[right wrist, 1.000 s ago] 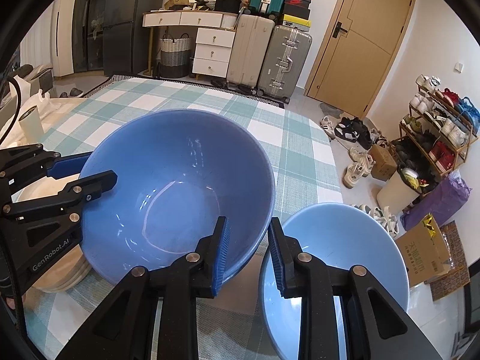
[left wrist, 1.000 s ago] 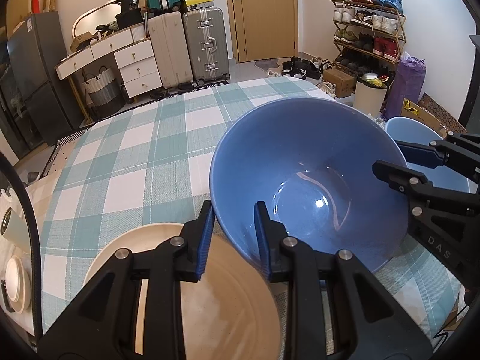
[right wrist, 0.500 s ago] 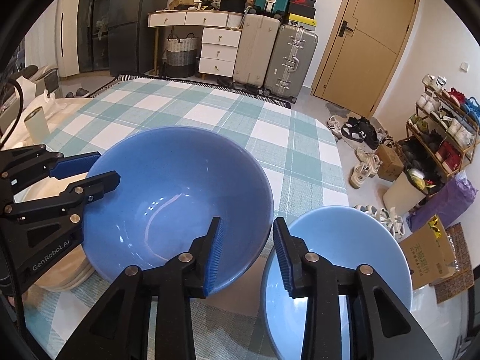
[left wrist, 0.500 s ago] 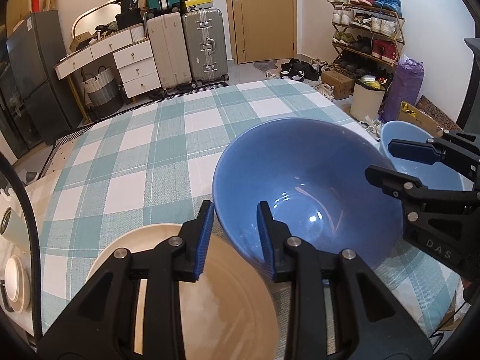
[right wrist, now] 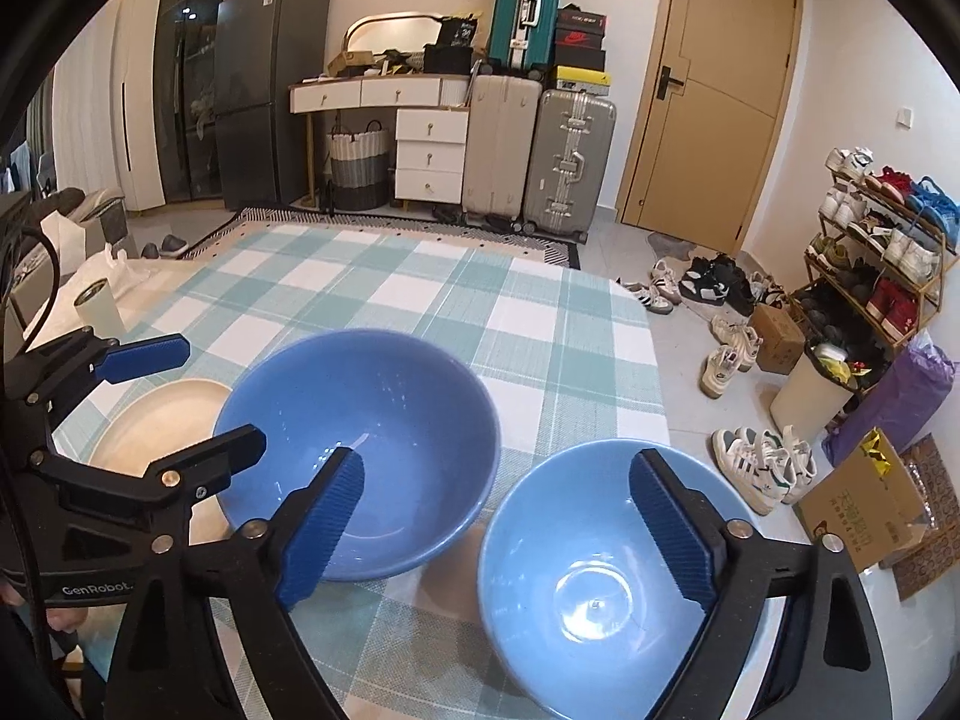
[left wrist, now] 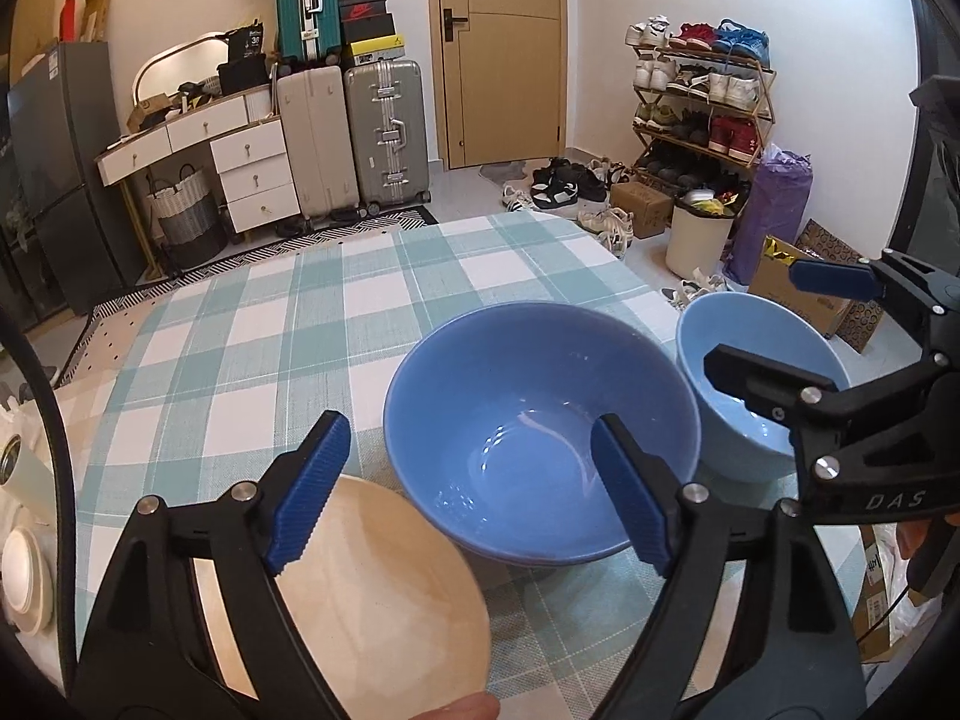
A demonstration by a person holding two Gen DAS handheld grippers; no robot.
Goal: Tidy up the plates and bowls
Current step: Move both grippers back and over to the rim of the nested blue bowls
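Blue bowl (left wrist: 540, 444) standing on checked surface (left wrist: 252, 348), at 12 o'clock from left hand-held gripper (left wrist: 474, 492), wide open, gripping nothing; right hand-held gripper (right wrist: 504, 534) likewise agape, empty, bowl at 11 o'clock

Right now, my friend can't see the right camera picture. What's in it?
Two blue bowls sit side by side on a checked table, the darker bowl left of the lighter bowl. The open right tool hovers over them.
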